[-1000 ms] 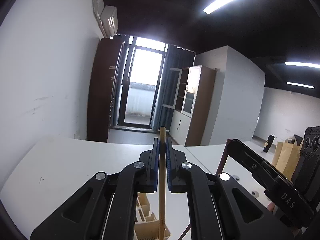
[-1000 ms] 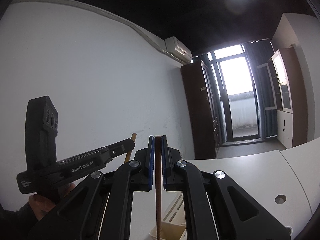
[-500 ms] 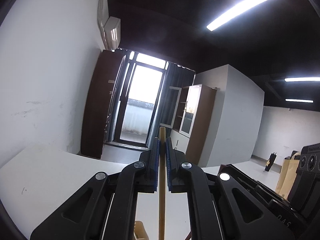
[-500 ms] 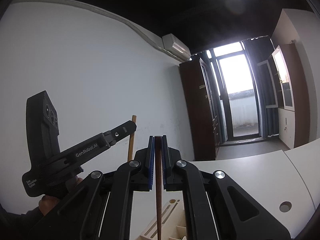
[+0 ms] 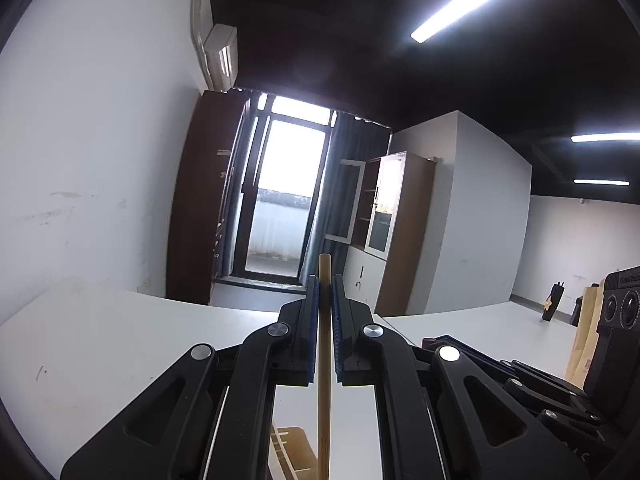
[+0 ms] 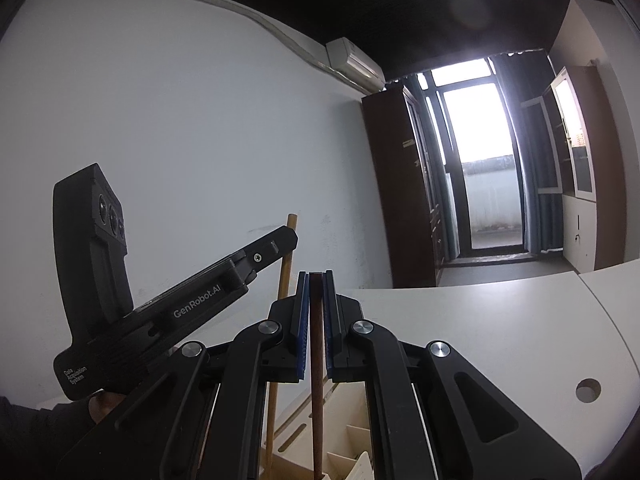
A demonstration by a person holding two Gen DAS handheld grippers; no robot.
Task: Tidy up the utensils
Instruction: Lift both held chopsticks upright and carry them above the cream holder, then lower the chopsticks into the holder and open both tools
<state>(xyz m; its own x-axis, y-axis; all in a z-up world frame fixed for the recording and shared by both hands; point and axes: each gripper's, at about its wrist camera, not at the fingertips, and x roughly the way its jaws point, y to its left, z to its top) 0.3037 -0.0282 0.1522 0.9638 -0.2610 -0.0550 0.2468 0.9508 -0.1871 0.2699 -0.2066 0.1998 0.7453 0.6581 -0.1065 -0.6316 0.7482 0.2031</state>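
My left gripper (image 5: 325,312) is shut on a light wooden stick (image 5: 324,400) that stands upright between its blue pads. My right gripper (image 6: 316,312) is shut on a dark brown stick (image 6: 317,408), also upright. In the right wrist view the left gripper (image 6: 286,240) shows from the side, gripping the light stick (image 6: 285,272) near its top. Both sticks hang down toward a pale wooden utensil holder (image 6: 352,444) with slots and compartments; its corner (image 5: 294,452) shows in the left wrist view. The sticks' lower ends are hidden.
The holder stands on a white table (image 6: 480,320) with a round cable hole (image 6: 588,390). A white wall (image 6: 180,140) lies behind. A hand (image 6: 106,404) holds the left gripper. Brown paper bags (image 5: 580,344) stand far right, beside the right gripper's body (image 5: 560,396).
Both grippers have sunk with their sticks still gripped. The holder's slots and compartments now show more fully under the right gripper, and the left gripper sits closer beside it.
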